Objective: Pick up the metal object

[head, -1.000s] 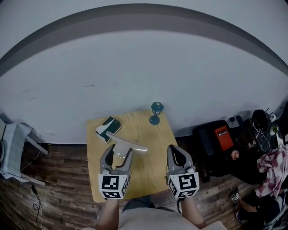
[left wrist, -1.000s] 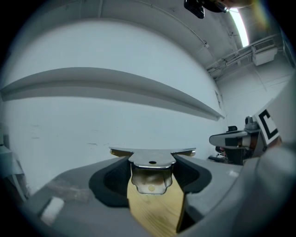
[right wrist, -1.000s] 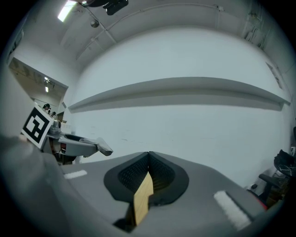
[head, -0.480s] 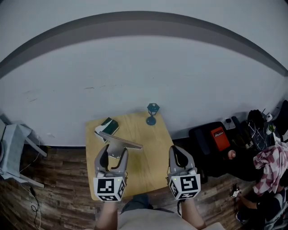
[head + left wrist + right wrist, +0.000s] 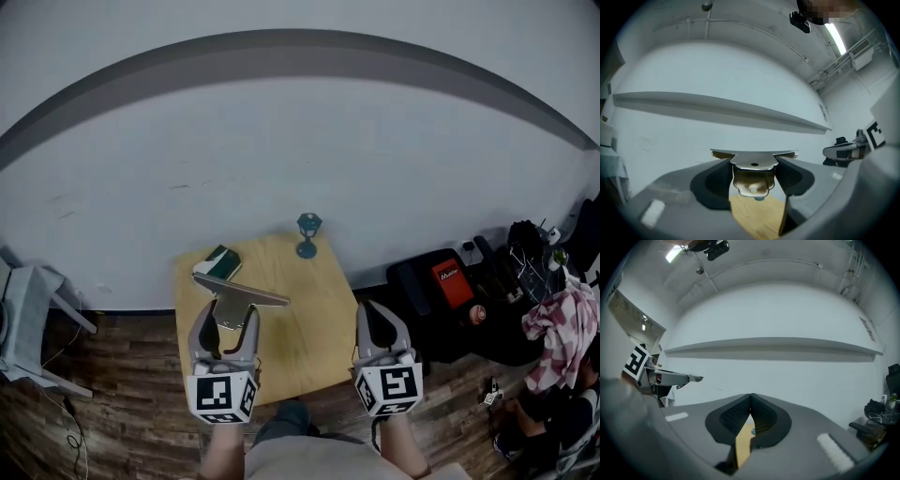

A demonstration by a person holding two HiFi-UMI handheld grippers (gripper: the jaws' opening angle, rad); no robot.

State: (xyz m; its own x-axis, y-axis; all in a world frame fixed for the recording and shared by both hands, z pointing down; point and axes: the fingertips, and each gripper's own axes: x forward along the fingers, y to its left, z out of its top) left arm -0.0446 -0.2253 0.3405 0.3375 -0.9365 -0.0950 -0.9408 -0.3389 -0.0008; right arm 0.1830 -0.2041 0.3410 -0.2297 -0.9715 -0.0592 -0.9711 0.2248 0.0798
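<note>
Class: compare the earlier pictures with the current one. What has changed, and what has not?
The left tongs, clamped on the metal bracket, have carried it slightly left, toward the green book. Nothing was taken hold of or let go. The right tongs stay shut and empty; the book, the blue ornament and the table are unmoved.

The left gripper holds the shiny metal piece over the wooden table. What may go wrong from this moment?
1. The left gripper pinches only the narrow stem of the shiny T-shaped metal bracket. Its wide crossbar overhangs both jaws, so it may twist or slip down onto the light wooden table.
2. The crossbar's left end appears close to the green and white box; a swing might knock it.
</note>
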